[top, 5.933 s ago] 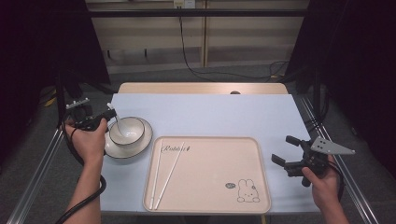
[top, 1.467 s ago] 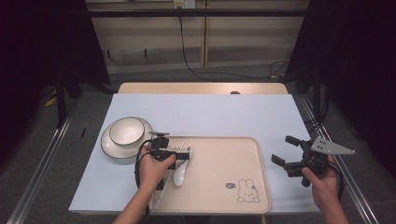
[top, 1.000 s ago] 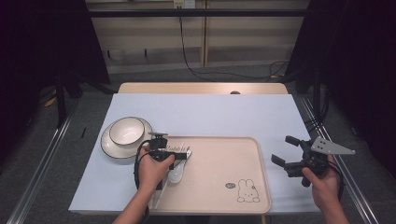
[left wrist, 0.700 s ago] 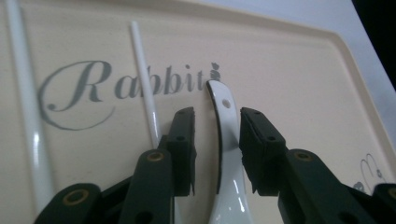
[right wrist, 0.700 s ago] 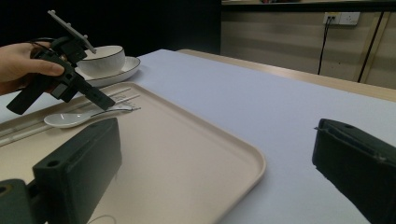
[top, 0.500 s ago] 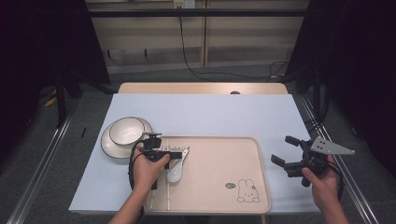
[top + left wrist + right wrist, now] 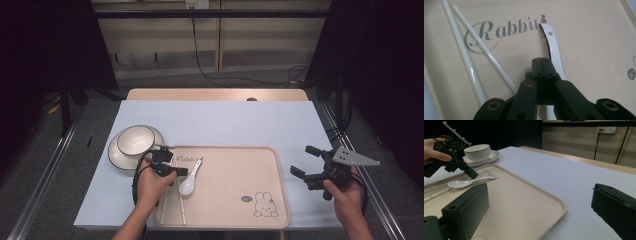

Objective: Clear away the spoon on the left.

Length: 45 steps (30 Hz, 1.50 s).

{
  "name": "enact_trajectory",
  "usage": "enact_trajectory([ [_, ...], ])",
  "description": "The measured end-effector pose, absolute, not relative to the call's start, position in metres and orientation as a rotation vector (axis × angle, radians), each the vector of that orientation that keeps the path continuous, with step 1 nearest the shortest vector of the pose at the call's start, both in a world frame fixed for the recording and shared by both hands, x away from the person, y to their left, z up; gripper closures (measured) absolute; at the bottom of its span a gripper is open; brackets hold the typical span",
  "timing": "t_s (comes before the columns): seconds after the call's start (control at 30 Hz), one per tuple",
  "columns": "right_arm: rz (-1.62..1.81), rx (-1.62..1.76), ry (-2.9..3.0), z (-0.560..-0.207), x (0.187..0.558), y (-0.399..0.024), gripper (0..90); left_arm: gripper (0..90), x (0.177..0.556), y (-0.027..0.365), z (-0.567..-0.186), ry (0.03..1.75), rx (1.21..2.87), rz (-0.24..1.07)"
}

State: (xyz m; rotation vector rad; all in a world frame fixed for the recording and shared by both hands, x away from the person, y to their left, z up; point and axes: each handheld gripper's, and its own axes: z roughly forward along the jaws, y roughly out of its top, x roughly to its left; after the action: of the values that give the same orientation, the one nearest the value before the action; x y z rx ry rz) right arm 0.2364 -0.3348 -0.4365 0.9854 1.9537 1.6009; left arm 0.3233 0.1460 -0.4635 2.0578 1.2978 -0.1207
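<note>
High view: left hand-held gripper (image 7: 176,171) closed, empty, beside spoon (image 7: 188,183), chopsticks (image 7: 181,210); right (image 7: 311,170) agape.

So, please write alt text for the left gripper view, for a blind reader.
The black left claw, jaws shut and empty, hovers above a white ceramic spoon on a beige plastic tray printed "Rabbit". Two white chopsticks lie beside it.

- Spoon (image 7: 555,56): glossy white ceramic, lying on the tray.
- Chopsticks (image 7: 485,53): smooth, shiny white, left of the spoon.
- Tray (image 7: 235,172): matt beige plastic.
- Bowl (image 7: 135,140): glazed white ceramic, left of the tray.
- Left gripper (image 7: 541,62): matt black plastic.
</note>
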Motion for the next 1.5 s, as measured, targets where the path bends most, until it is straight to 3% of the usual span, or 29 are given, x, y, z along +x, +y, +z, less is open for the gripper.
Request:
enact_trajectory([
  [0.27, 1.59, 0.982, 1.954, -0.437, 0.237, -0.335, 0.8, 90.0, 0.316, 0.158, -0.467, 1.316, 2.07, -0.183],
  [0.7, 1.589, 0.979, 1.956, -0.437, 0.237, -0.334, 0.8, 90.0, 0.311, 0.173, -0.462, 1.333, 2.126, -0.136],
  [0.9, 1.588, 0.984, 1.955, -0.437, 0.237, -0.334, 0.9, 90.0, 0.314, 0.172, -0.458, 1.332, 2.054, -0.139],
  [1.2, 1.591, 0.991, 1.956, -0.438, 0.239, -0.334, 0.8, 63.6, 0.322, 0.174, -0.44, 1.319, 1.976, -0.065],
  [1.33, 1.588, 0.989, 1.962, -0.438, 0.24, -0.333, 0.9, 58.5, 0.326, 0.174, -0.432, 1.332, 1.951, -0.055],
  [1.47, 1.579, 0.987, 1.963, -0.438, 0.239, -0.333, 0.8, 43.2, 0.33, 0.174, -0.426, 1.321, 1.951, -0.014],
  [1.5, 1.579, 0.987, 1.963, -0.438, 0.239, -0.333, 0.8, 43.2, 0.332, 0.174, -0.425, 1.318, 1.95, -0.002],
])
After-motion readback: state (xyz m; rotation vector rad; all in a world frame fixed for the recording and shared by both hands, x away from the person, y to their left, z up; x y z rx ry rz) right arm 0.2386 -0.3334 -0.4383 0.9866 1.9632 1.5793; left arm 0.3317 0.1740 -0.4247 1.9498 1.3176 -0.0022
